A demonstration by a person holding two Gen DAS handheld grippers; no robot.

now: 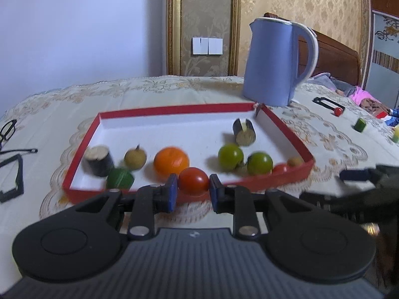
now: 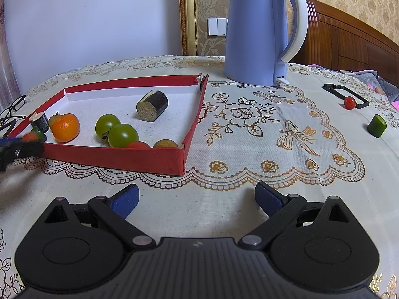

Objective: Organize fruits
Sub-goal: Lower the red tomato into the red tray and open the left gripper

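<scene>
My left gripper [image 1: 193, 186] is shut on a red tomato [image 1: 193, 180], held just over the near wall of the red tray [image 1: 174, 111]. In the tray lie an orange [image 1: 171, 161], two green tomatoes [image 1: 230, 156], two dark cut cylinders [image 1: 244, 132], a brownish small fruit [image 1: 135, 159] and a green chunk [image 1: 119, 178]. In the right wrist view the left gripper's fingers [image 2: 15, 147] show at the tray's [image 2: 112, 159] left corner. My right gripper [image 2: 197, 199] stands open over bare tablecloth, nothing between its fingers. A red cherry tomato [image 2: 349, 103] and a green chunk [image 2: 377, 125] lie on the cloth far right.
A tall blue kettle [image 2: 259, 32] stands behind the tray's far right corner. Black glasses [image 1: 7, 129] and a black frame [image 1: 11, 179] lie left of the tray. Another black frame [image 2: 345, 94] lies by the cherry tomato. A wooden headboard rises at the right.
</scene>
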